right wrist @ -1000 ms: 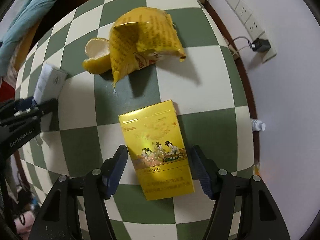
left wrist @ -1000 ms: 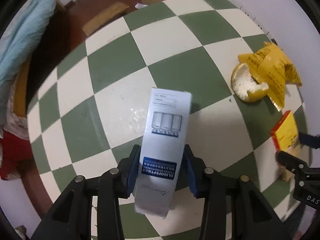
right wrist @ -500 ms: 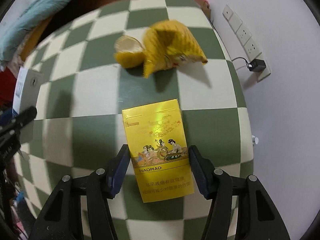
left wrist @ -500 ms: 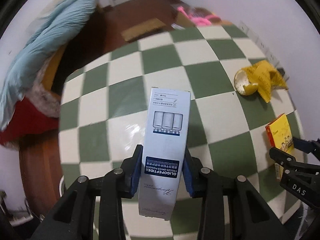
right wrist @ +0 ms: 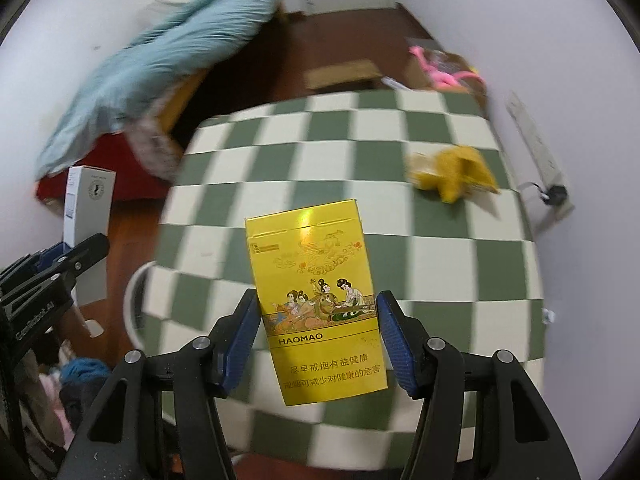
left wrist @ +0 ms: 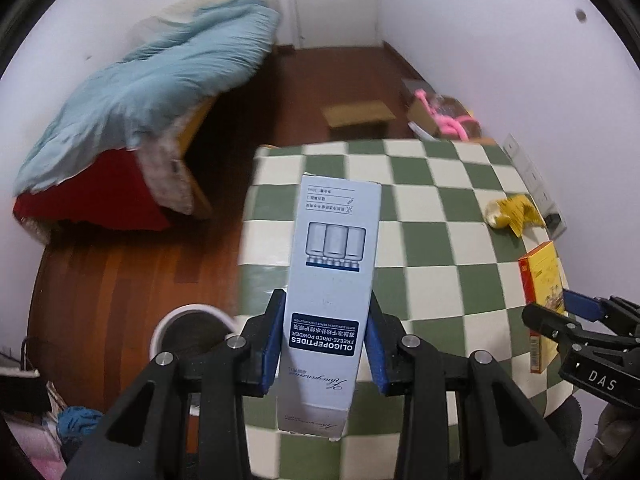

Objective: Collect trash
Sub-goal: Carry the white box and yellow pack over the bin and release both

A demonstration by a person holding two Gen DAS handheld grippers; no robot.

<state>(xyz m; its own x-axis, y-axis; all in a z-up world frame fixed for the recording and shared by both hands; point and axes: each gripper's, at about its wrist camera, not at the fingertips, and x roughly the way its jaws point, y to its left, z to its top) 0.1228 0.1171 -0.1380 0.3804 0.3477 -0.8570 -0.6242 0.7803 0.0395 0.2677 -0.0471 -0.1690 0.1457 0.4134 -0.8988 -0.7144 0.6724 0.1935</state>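
Room first: bed (left wrist: 132, 108) with a light blue blanket (right wrist: 160, 60) at the far left, red cover under it, dark wooden floor (left wrist: 120, 276) around. Table (left wrist: 440, 248) with a green-and-white checked top fills the middle and right, pushed up to the white wall (left wrist: 500, 40) with a socket strip (right wrist: 536, 152). White bin (left wrist: 188, 332) stands on the floor just beside the table's near-left corner, rim partly hidden by the left tongs. A flat cardboard piece (left wrist: 356, 116) and a pink item (left wrist: 444, 116) lie on the floor past the far table edge.

Left gripper (left wrist: 325, 344) is clamped on a pale blue box (left wrist: 332, 272) (print reads upside down, "OLIGOPEPTIDES"), blue pads pressed on both its long sides, box lifted clear of the table and hanging over its left edge near the bin. In the right wrist view the same box (right wrist: 88, 216) shows at far left, over the floor.

Right gripper (right wrist: 316, 340) is clamped on a yellow cigarette pack (right wrist: 316, 304) marked HAOMAO, pads on both sides of it, pack up in the air above the checked top. Its jaws have just been closing, pack between them.

Left on the table near the wall: crumpled yellow wrapper (right wrist: 460, 172) touching a piece of orange peel (left wrist: 494, 214) (blurred in the right view).
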